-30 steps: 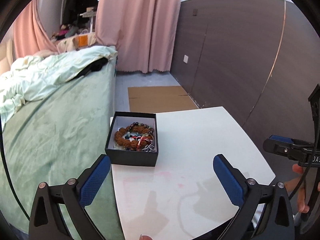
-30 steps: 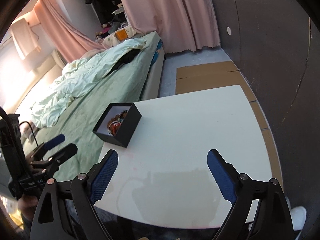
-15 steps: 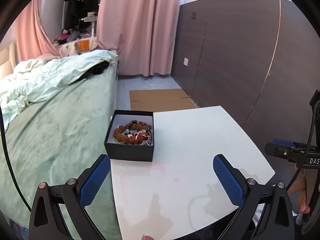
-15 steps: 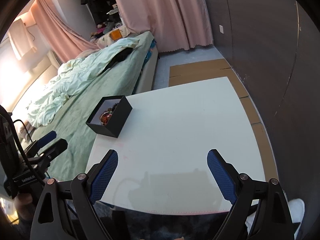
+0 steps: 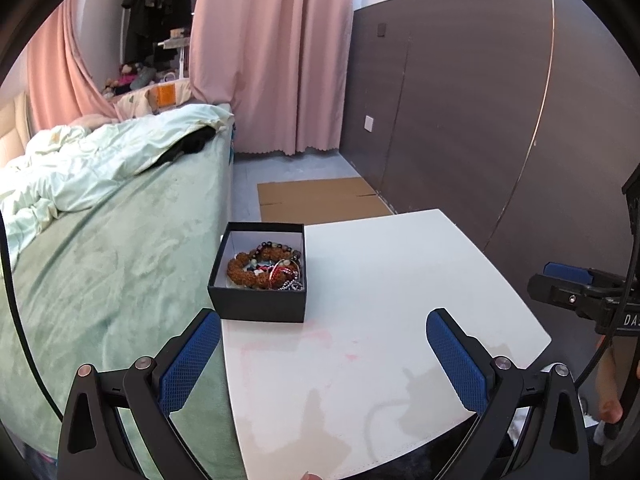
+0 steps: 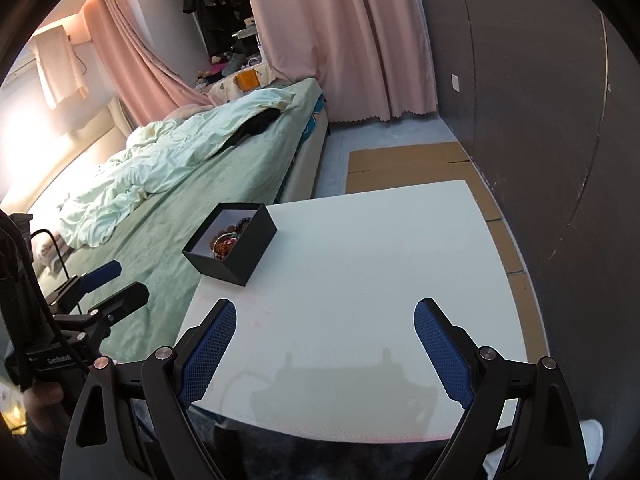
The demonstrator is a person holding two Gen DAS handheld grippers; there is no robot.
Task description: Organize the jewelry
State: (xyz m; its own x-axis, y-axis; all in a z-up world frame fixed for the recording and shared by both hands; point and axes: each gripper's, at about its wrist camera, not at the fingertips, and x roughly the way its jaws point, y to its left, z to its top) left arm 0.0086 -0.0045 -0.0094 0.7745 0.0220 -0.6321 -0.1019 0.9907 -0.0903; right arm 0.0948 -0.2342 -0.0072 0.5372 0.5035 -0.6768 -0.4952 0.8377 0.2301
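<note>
A black open box (image 5: 256, 304) stands at the left edge of the white table (image 5: 380, 320). It holds a brown bead bracelet (image 5: 248, 270) and other tangled jewelry. The box also shows in the right wrist view (image 6: 244, 248). My left gripper (image 5: 323, 334) is open and empty, held back from the table's near edge, short of the box. My right gripper (image 6: 325, 326) is open and empty over the table's near edge. Each gripper shows at the side of the other's view, the right one (image 5: 568, 284) and the left one (image 6: 108, 288).
A bed with a green cover (image 5: 100, 264) and a rumpled quilt lies along the table's left side. Flat cardboard (image 5: 320, 200) lies on the floor beyond the table. A dark panelled wall (image 5: 480, 120) runs on the right. Pink curtains (image 5: 272, 60) hang at the back.
Both grippers have drawn back and risen away from the table, so the box looks farther off. Both stay open and empty.
</note>
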